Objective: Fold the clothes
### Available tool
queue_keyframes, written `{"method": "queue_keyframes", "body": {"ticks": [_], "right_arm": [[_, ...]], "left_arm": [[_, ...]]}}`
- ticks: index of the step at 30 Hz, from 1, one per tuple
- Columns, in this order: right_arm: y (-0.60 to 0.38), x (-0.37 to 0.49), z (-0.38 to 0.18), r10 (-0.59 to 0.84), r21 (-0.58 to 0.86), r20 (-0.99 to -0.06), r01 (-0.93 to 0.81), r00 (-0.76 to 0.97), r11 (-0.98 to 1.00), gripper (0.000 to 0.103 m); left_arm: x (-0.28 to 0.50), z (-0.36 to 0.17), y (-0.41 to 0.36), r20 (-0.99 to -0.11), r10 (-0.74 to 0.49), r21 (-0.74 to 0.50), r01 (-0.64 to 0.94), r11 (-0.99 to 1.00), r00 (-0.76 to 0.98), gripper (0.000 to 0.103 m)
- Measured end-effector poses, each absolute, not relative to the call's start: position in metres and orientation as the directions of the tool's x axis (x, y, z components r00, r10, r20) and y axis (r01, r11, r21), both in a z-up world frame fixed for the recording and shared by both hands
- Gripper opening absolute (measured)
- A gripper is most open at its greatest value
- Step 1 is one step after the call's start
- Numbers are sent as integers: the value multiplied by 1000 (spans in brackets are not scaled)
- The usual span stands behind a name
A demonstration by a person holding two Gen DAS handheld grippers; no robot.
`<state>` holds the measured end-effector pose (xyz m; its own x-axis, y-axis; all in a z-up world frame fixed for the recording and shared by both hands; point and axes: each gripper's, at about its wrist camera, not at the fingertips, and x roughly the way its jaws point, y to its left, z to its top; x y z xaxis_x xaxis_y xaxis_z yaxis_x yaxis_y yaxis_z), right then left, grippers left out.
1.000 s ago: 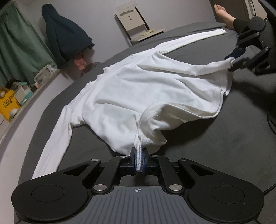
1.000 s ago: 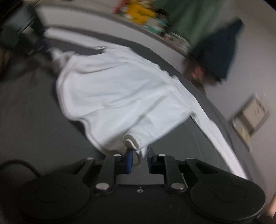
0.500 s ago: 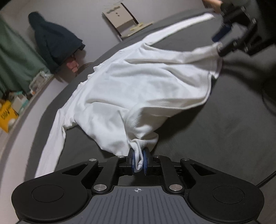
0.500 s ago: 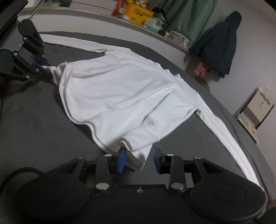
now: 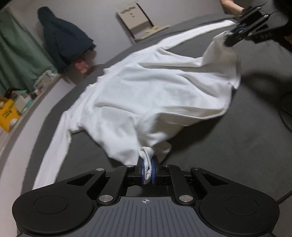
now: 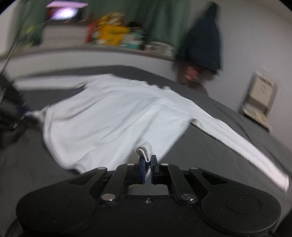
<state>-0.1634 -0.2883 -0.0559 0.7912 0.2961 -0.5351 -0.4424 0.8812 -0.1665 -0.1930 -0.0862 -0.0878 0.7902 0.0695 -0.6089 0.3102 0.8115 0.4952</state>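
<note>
Right gripper [image 6: 148,160] jaws, apart a sec ago, are now clamping the white shirt [image 5: 146,94] hem corner. Left gripper [image 5: 148,170] is pinching the other hem corner. Shirt's lying spread on the dark bed [image 5: 237,145]; I'm holding both corners to fold it over, imo.

Home bedroom: grey-sheeted bed [image 5: 228,145], green curtain [image 5: 20,60], dark jacket [image 5: 63,42] hung on wall, cluttered ledge [image 5: 21,102].

Dim rm w/ pale gray walls [image 5: 102,16], green curtain [image 5: 16,60] at left, dark jacket [image 5: 63,40] hung up, cluttered ledge [image 5: 21,102] beside dark gray bed [image 5: 219,145].
</note>
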Motion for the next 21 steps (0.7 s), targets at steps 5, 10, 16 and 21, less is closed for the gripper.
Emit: {"method": "queue_keyframes", "body": {"ticks": [5, 10, 16, 21], "right_arm": [[-338, -153, -37, 236, -31, -561, -304, 794, 952, 5], [-358, -138, -54, 220, 39, -731, -282, 646, 959, 5], [-365, -125, -77, 280, 182, -809, -232, 518, 956, 44], [-400, -116, -73, 335, 355, -742, -83, 582, 931, 49]], "left_arm": [[-208, -55, -73, -496, 113, 610, 252, 751, 861, 7], [-219, -48, -69, -515, 106, 635, 296, 714, 851, 7], [-226, -64, -72, -574, 90, 618, 359, 699, 814, 7], [-233, -70, -69, -577, 97, 603, 342, 720, 811, 7]]}}
